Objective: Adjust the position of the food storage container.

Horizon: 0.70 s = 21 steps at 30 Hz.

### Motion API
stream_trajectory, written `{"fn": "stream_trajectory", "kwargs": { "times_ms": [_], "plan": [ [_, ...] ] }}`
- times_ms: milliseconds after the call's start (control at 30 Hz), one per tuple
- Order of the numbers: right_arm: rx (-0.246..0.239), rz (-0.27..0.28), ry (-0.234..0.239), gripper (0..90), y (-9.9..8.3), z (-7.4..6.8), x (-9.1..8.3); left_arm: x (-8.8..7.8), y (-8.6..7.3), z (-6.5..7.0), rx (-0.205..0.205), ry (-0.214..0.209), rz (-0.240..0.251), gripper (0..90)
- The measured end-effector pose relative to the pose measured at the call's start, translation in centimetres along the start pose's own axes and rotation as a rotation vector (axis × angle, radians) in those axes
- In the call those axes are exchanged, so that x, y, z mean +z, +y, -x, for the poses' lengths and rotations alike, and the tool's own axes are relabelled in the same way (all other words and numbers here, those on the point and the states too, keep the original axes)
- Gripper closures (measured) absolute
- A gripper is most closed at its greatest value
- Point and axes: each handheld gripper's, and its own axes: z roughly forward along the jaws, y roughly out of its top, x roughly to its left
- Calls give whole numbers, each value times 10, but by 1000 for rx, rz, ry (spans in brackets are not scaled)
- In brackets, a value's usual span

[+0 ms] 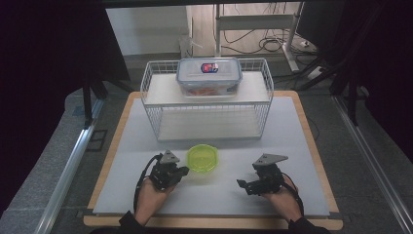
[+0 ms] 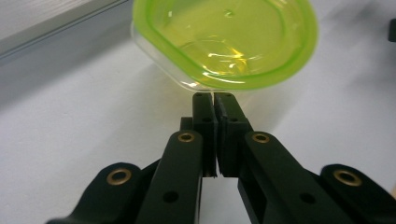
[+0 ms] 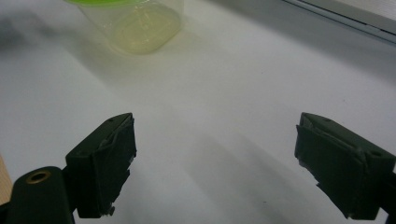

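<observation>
A small clear tub with a lime-green lid (image 1: 202,158) stands on the white mat near the middle of the table. My left gripper (image 1: 184,170) sits just left of it, pointing at it. In the left gripper view the jaws are pressed together with nothing between them, and the left gripper (image 2: 215,95) ends a little short of the tub's (image 2: 224,42) rim. My right gripper (image 1: 242,184) rests to the right of the tub, apart from it. In the right gripper view the right gripper (image 3: 215,140) stands wide open over bare mat, with the tub (image 3: 144,23) farther off at the upper left.
A white wire rack (image 1: 207,97) stands at the back of the mat, and a clear box with a blue-rimmed lid (image 1: 209,75) sits on its top shelf. The wooden table edge (image 1: 311,131) frames the mat. Bare mat lies between the two grippers.
</observation>
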Motion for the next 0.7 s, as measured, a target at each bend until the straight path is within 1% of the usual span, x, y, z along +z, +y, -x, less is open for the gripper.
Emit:
{"fn": "stream_trajectory", "kwargs": {
  "times_ms": [67, 133, 167, 233, 300, 333, 400, 433, 467, 500, 533, 567, 600, 667, 700],
  "plan": [
    [1, -1, 0, 124, 0, 0, 0, -2, -1, -1, 5, 3, -6, 869],
    [4, 7, 3, 124, 0, 1, -1, -6, -2, -1, 12, 11, -6, 827],
    [9, 8, 4, 124, 0, 1, -1, -9, -4, -2, 27, 12, -17, 777],
    [13, 12, 7, 123, 0, 1, -1, -11, -8, -3, 48, 31, -20, 623],
    [17, 22, 12, 121, 0, 1, -2, -12, -10, -4, 53, 38, -25, 486],
    [17, 22, 12, 121, 0, 1, -2, -12, -12, -5, 60, 45, -29, 486],
    [23, 29, 13, 119, 1, 2, -3, -14, -17, -6, 74, 52, -40, 352],
    [21, 35, 20, 114, 1, 2, -4, -14, -20, -7, 80, 56, -43, 257],
    [21, 35, 20, 114, 1, 2, -4, -15, -22, -7, 91, 62, -44, 257],
    [23, 39, 23, 109, 1, 2, -4, -17, -25, -8, 98, 64, -40, 224],
    [24, 48, 29, 90, 1, 2, -4, -20, -28, -8, 96, 55, -26, 187],
    [24, 48, 29, 90, 1, 2, -4, -20, -28, -8, 96, 55, -26, 171],
    [25, 52, 27, 78, 1, 1, -4, -22, -30, -9, 96, 48, -14, 171],
    [25, 59, 21, 56, 1, 1, -5, -26, -32, -9, 87, 38, 6, 141],
    [22, 61, 13, 51, 1, 1, -5, -27, -33, -9, 90, 38, 15, 129]
  ]
}}
